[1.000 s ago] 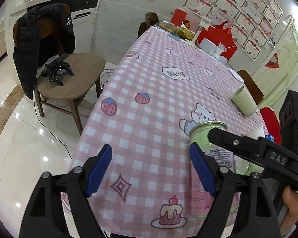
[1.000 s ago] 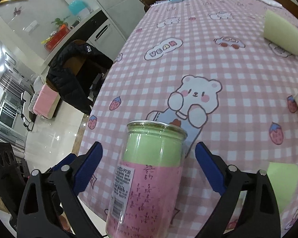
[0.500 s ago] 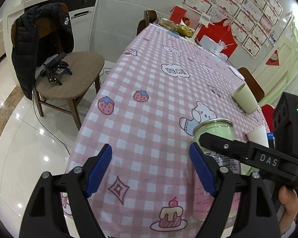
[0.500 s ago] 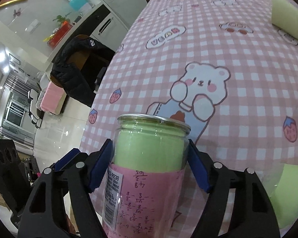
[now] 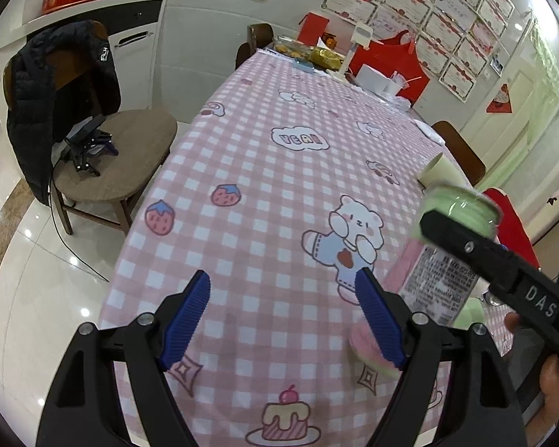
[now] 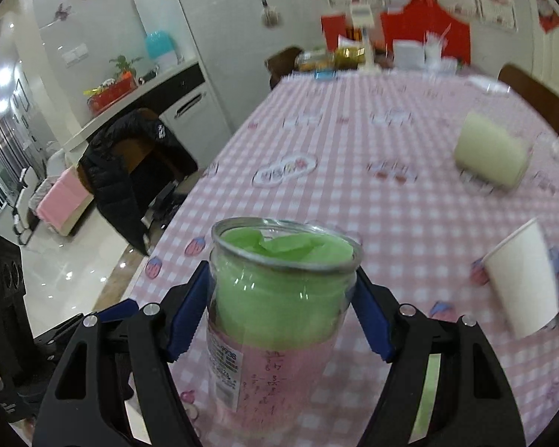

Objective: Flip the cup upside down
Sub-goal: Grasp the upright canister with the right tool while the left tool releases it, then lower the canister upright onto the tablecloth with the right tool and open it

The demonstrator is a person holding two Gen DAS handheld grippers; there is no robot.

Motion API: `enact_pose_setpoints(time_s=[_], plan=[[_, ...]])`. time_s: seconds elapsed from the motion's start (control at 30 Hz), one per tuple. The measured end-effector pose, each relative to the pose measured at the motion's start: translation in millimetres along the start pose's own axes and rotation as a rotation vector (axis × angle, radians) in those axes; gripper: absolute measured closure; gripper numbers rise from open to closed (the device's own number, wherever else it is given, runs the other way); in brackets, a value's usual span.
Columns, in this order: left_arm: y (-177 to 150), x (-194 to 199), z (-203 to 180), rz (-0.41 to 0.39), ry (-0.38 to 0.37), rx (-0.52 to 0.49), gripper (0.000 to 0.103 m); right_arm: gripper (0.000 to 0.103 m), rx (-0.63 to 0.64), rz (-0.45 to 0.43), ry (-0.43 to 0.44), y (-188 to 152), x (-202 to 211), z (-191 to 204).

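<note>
The cup (image 6: 279, 309) is a clear can-shaped cup with a pink label and green paper inside. My right gripper (image 6: 279, 309) is shut on its sides and holds it off the pink checked tablecloth (image 6: 354, 193), mouth up and tilted a little. In the left wrist view the cup (image 5: 439, 268) hangs tilted at the right, with the right gripper's black finger across it. My left gripper (image 5: 283, 320) is open and empty above the table's near end, left of the cup.
A pale green cup (image 6: 492, 152) lies on its side further along the table. A white paper cup (image 6: 521, 279) stands at the right. A chair with a black jacket (image 5: 56, 104) stands left of the table. Boxes and snacks (image 5: 316, 56) crowd the far end.
My right gripper closed on the cup, then lifted it off the cloth and tilted it. My left gripper stayed open and shifted slightly.
</note>
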State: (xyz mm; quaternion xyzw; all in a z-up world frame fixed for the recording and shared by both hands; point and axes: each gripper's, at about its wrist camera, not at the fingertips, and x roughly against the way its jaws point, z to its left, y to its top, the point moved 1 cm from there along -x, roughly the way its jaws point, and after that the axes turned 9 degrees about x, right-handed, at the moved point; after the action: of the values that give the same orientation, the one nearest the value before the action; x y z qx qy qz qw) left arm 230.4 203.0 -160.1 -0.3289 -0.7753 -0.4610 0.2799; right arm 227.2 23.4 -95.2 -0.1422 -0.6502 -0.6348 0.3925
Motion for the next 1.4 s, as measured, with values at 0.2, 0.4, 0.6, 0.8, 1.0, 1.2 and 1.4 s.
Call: enact_pose_setpoints(time_s=[0.2,0.4,0.6,0.8,1.0,1.2,1.4], plan=[[-0.2,-0.7,-3.7,-0.001,0.004,-0.001,0.024,0.034,0.057,-0.055,-0.087,0.0,2.8,-1.8],[0.0,1.4,-5.0,-0.015,0.009,0.0,0.024,0.034,0.108,-0.094,-0.139,-7.0,3.0,0.8],[-3.1,3.1,-8.9,-0.014,0.016,-0.014,0.024,0.034,0.133,-0.108,-0.154,-13.8,5.0,5.7],[-8.2,8.4,-9.3,-0.022,0.036,-0.019,0.024,0.034,0.137,-0.125,-0.12,-20.2,11.5,7.9],[-13.7,19.5,-9.9,-0.043,0.066,-0.028,0.024,0.024,0.131,-0.139,-0.088,-27.0,21.9,9.9],[-20.4,32.9,-14.5,-0.062,0.066,-0.034,0.024,0.019,0.13,-0.16,-0.081,-32.4,37.2,10.8],[-30.4,55.8,-29.3,-0.113,0.069,-0.061,0.024,0.018,0.116,-0.201,-0.095,-40.7,63.5,2.7]])
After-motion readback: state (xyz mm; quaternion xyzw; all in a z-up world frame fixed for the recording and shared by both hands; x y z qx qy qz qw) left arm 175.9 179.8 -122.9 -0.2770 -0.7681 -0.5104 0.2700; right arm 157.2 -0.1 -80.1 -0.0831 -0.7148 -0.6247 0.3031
